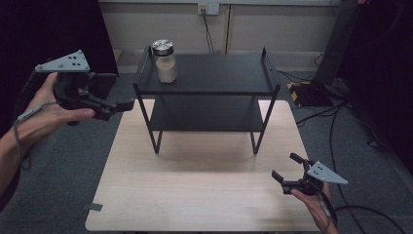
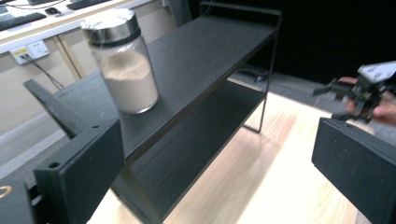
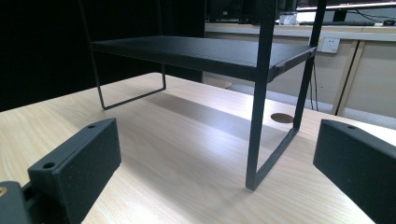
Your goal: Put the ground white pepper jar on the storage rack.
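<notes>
On top shelf of black rack (image 1: 214, 73), left end: upright lidded jar of powder (image 1: 164, 61). Left tongs (image 1: 127, 106) wide, empty, nearer jar, just left of rack. Right tongs (image 1: 287, 171) wide, empty, low over surface (image 1: 204, 195), well apart.

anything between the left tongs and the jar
Nothing. In the left gripper view, bare black shelf top runs from the open left tongs to the jar.

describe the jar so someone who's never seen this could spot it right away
On the wooden table stands a black two-tier metal shelf. The glass jar sits on its top tier, at the far left corner. It has a shiny metal lid and is partly filled with pale powder.
</notes>
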Available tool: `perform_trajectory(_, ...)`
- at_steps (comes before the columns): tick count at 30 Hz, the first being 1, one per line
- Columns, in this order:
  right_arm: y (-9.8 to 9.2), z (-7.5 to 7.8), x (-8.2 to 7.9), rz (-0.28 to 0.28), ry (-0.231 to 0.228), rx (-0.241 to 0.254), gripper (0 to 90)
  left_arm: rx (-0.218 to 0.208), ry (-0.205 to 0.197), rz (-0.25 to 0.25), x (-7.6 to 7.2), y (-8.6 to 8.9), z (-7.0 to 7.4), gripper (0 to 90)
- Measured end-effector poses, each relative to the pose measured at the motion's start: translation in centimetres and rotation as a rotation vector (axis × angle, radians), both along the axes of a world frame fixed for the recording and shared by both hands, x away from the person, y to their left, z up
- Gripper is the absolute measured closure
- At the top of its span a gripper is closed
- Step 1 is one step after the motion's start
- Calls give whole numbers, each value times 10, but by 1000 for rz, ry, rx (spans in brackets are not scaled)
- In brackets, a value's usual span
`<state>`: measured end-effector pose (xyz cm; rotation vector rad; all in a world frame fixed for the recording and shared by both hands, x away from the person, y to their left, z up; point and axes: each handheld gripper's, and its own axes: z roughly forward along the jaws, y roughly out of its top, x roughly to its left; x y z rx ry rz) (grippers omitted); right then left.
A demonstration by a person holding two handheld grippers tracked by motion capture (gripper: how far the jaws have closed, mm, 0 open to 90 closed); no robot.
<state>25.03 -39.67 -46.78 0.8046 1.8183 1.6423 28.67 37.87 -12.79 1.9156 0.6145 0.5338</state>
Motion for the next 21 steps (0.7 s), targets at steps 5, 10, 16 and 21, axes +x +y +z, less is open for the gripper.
perform_trajectory(5, 1, 1, 0, -2, 0, 0, 4, -12, 4, 12, -1, 6, -8, 17)
perform_trajectory(10, 2, 2, -1, 0, -1, 2, 4, -17, 2, 20, -1, 11, -13, 18)
perform_trajectory(16, 2, 2, 0, 4, 4, 0, 4, -12, 6, 22, 0, 10, -16, 20)
perform_trajectory(21, 2, 2, -1, 2, 6, 0, 4, -8, 3, 25, 1, 9, -16, 20)
